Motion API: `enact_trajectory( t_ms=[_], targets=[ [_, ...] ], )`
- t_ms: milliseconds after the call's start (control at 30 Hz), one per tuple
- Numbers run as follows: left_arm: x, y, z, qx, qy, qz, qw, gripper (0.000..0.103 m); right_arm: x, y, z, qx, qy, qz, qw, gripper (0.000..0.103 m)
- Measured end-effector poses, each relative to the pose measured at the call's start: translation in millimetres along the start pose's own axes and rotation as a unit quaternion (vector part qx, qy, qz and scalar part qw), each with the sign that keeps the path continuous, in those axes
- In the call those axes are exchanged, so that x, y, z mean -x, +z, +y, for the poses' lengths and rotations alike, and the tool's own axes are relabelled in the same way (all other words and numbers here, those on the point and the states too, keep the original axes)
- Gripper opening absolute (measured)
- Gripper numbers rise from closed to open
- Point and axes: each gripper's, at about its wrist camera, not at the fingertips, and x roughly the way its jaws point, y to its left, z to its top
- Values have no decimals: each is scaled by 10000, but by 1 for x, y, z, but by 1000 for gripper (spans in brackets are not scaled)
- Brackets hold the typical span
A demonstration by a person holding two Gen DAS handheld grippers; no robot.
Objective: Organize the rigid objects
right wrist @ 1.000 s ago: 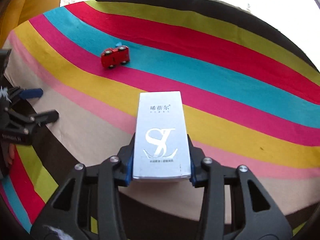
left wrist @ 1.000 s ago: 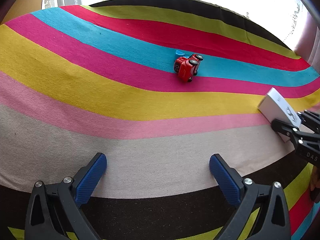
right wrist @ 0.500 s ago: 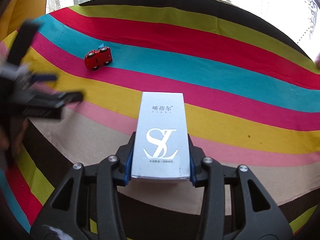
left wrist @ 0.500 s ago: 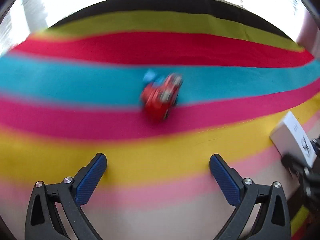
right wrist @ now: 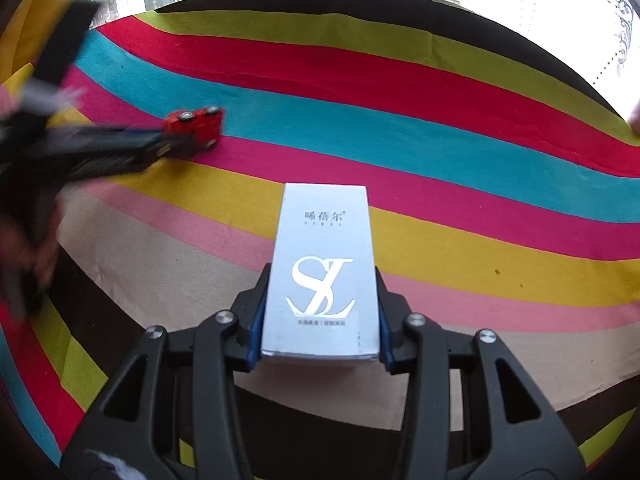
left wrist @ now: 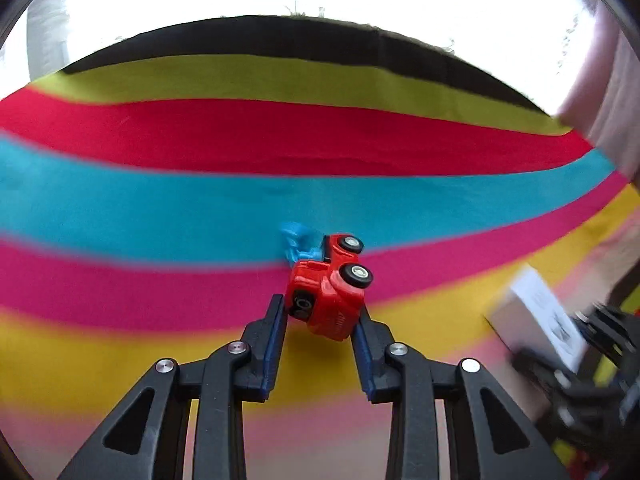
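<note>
A red toy car (left wrist: pixel 332 300) with a small blue piece (left wrist: pixel 298 242) at its far end lies tilted on the striped cloth, its wheels turned up and to the right. My left gripper (left wrist: pixel 320 306) is closing and its blue pads press on the car's sides. In the right wrist view the car (right wrist: pixel 196 124) shows at the left with the blurred left gripper (right wrist: pixel 160 142) on it. My right gripper (right wrist: pixel 322 274) is shut on a white box (right wrist: pixel 322 248) printed with a large "SL". That box (left wrist: pixel 536 316) also shows at the right edge of the left wrist view.
A cloth (right wrist: pixel 440 152) in wide coloured stripes covers the whole surface, ending in a dark band at the far edge. A bright window lies beyond it. A pale pink curtain (left wrist: pixel 608 100) hangs at the far right, and something yellow (right wrist: pixel 24 32) sits at the far left.
The left gripper has gone forward over the stripes to the red car and closed from wide open onto it. The right gripper has stayed put with the white box.
</note>
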Motion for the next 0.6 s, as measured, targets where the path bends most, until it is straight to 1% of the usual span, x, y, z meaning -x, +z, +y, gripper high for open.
enact_trajectory(
  t_ms=[67,167,233,267,367,400,467,500,533,600],
  targets=[
    [22,-27,-3,197,-33,-77,9998,33,0,0,0,-11,13,-1,10000,46],
    [46,-59,-2,329,43,-186,9993,33,-1,1,0,-10,11,-3,10000,46],
    [49,-68,2,358,43,-105,9993,33,-1,1,0,-8,5,-5,10000,46],
    [47,-65,8,360,32,-55,9993,33,-1,1,-1,-7,4,-4,10000,46],
    [38,-58,8,269,68,51,9996,34,0,1,-1,9,-19,-6,10000,46],
    [34,-55,5,197,112,65,9997,36,0,1,-1,9,-19,-6,10000,46],
    [26,-48,-2,75,197,66,9998,47,0,2,-2,10,-18,-6,10000,46],
    [23,-45,-1,29,219,77,9997,57,0,2,-3,8,-17,-6,10000,46],
    [21,-43,0,7,237,93,9997,59,0,2,-3,8,-16,-5,10000,46],
    [22,-42,3,-44,290,107,9995,59,0,2,-3,5,-9,-4,10000,46]
  ],
)
